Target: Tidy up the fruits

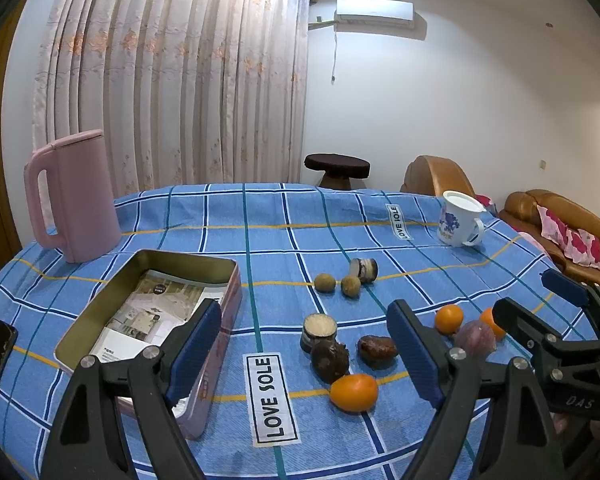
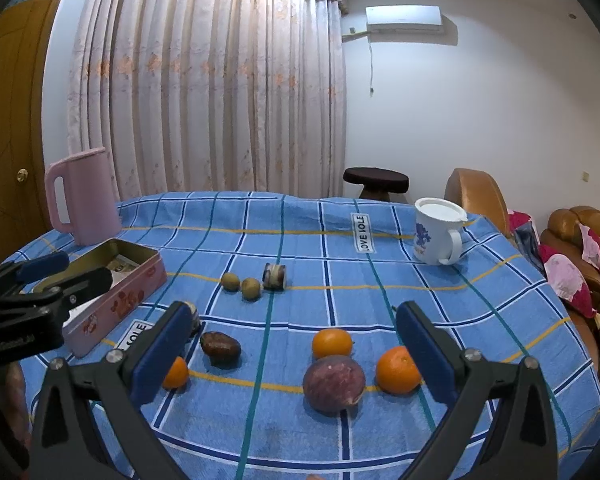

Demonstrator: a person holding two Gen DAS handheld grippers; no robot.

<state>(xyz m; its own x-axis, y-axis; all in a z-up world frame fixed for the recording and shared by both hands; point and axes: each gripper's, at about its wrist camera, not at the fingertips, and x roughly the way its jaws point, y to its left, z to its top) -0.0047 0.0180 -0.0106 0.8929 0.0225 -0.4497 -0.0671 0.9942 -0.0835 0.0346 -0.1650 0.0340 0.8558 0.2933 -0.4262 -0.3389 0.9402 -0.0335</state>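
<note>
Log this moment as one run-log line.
phase: pre-grasp | left gripper: open, empty | right gripper: open, above purple fruit | tin box: no fruit | fruits loose on tablecloth

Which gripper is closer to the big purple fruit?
Right. The right gripper hangs open just in front of the purple fruit; the left gripper is off to its left, nearer the tin.

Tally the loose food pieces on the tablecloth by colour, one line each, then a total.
Orange: 3, nearest, middle, far right
Purple-red round fruit: 1
Dark brown: 2, spiky one, smooth one
Olive-green small: 2, and
Layered roll pieces: 2, and
Total: 10
</note>
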